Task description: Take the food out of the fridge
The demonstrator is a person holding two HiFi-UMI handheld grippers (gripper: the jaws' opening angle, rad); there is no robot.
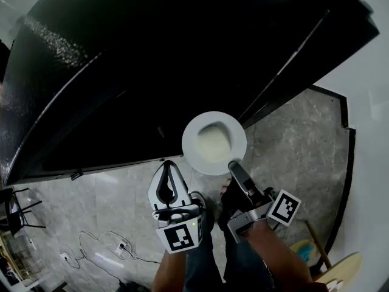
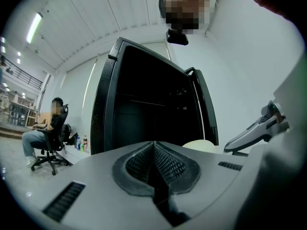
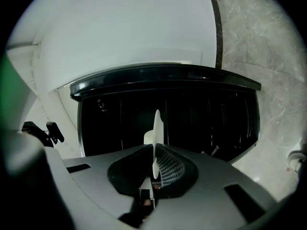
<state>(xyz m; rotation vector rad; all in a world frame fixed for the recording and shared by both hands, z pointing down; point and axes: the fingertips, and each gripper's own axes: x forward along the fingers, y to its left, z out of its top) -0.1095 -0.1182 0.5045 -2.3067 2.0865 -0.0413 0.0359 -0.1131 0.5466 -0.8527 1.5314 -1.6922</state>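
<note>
We have the white plate [image 1: 192,132] out in front of the open fridge [image 1: 152,72], over the stone floor [image 1: 292,145]. The pale food [image 1: 213,145] lies heaped in its middle. The right gripper [image 1: 233,165] is clamped on the plate's rim at about 5 o'clock. In the right gripper view the rim [image 3: 156,128] runs edge-on between the nearly closed pads. The left gripper [image 1: 169,166] hangs at the plate's 7 o'clock, clear of it, its jaws pressed together on nothing.

We judge the plate stiff, smooth and fairly light, but breakable if it drops on this floor. Held by one edge only, it levers hard against the pads and may slip or droop at 11 o'clock. The food looks soft and loose, so it may slide if we tilt. A second hold at 7 or 8 o'clock on the rim would steady it.
</note>
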